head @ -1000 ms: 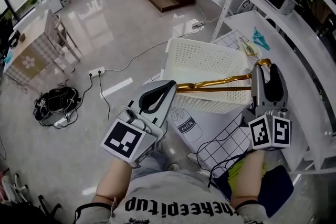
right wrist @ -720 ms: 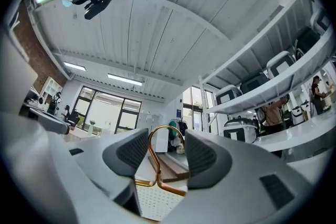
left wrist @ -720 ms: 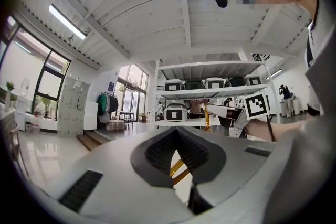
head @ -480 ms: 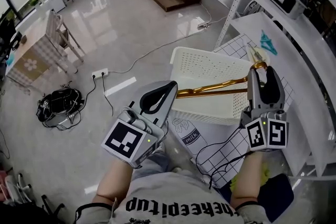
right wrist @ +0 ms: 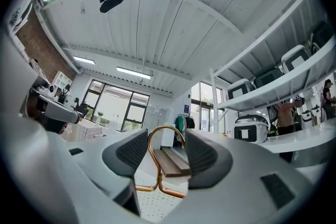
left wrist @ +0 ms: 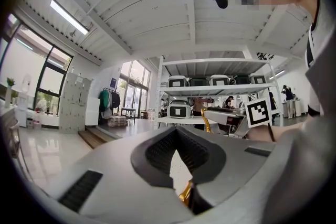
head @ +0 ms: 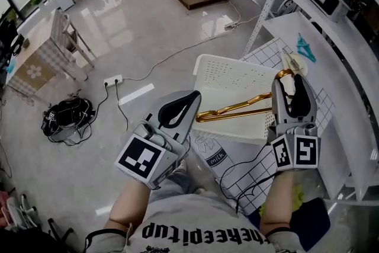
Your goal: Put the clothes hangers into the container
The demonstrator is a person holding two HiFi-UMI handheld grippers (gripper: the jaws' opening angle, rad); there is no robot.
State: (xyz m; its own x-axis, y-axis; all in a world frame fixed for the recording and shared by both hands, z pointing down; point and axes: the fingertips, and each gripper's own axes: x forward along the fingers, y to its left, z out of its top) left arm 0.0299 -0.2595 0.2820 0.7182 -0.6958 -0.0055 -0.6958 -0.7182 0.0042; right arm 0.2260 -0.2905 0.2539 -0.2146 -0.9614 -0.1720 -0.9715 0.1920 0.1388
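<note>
A gold clothes hanger (head: pixel 237 108) hangs tilted over the white perforated container (head: pixel 234 128), its left end lowest. My right gripper (head: pixel 290 92) is shut on the hanger at its neck. The hook (right wrist: pixel 167 136) rises between the right gripper's (right wrist: pixel 163 157) jaws in the right gripper view. My left gripper (head: pixel 185 102) is shut and holds nothing, just left of the hanger's low end. In the left gripper view a bit of the gold hanger (left wrist: pixel 185 194) shows below the left gripper's (left wrist: pixel 178 150) closed jaws.
The container rests on the floor against a white shelf unit (head: pixel 331 74). A blue hanger (head: pixel 305 47) and another hanger (head: pixel 290 59) lie on the shelf. A wire grid panel (head: pixel 249 172) and a milk bag (head: pixel 213 154) lie in front. A cable (head: pixel 172 56) crosses the floor.
The hanger's left end has dropped from level with the left gripper's tip toward the container. The right gripper has shifted slightly left. The left gripper has stayed put.
</note>
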